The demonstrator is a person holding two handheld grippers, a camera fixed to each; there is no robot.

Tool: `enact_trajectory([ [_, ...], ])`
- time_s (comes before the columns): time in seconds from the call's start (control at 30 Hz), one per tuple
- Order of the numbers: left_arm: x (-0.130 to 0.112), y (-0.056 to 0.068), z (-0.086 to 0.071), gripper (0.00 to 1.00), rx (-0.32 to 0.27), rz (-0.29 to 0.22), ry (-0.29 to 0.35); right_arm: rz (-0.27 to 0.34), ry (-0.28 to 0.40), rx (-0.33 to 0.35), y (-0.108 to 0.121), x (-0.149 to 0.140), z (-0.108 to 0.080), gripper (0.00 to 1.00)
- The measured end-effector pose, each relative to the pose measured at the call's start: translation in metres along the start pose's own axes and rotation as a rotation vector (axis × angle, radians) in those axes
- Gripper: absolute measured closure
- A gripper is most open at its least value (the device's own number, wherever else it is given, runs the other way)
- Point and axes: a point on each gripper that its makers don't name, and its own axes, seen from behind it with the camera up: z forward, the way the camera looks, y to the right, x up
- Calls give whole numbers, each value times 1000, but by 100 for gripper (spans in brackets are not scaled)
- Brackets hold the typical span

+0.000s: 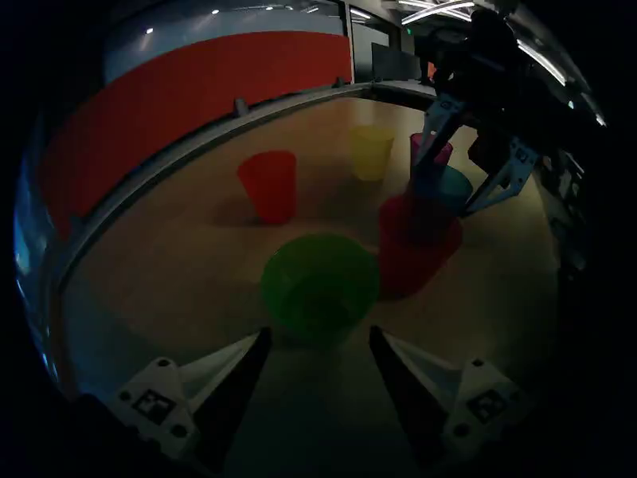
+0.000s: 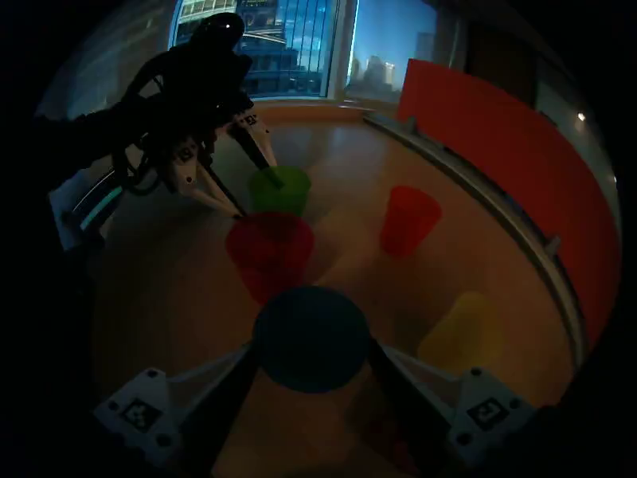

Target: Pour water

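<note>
Teal cup (image 2: 310, 338) sits clenched between the two fingers of the right claw (image 2: 312, 346), both pressing on its sides, and it hangs just above and behind the red cup (image 2: 269, 251), which stands straight ahead of that claw. Beyond the red cup, the left claw (image 1: 318, 331) is released, its fingers spread wide with the green cup (image 1: 318, 287) standing upright just ahead of their tips and apart from them. Ahead and to the left of the left claw stands an orange cup (image 1: 269, 185), farther ahead a yellow cup (image 1: 371, 151). A pink cup (image 1: 442, 150) stands beside the right claw's far finger. All but the teal cup rest on the wooden surface (image 1: 183, 263).
</note>
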Motion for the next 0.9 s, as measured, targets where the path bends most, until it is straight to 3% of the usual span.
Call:
enact_trajectory([
  [0.3, -5, -4, -11, 10, 22, -14, 1, -20, -13, -32, 2, -7, -21, 0],
  [0.9, -11, 1, -39, 9, 58, -46, 22, -5, 3, -67, -6, -23, -66, 0],
])
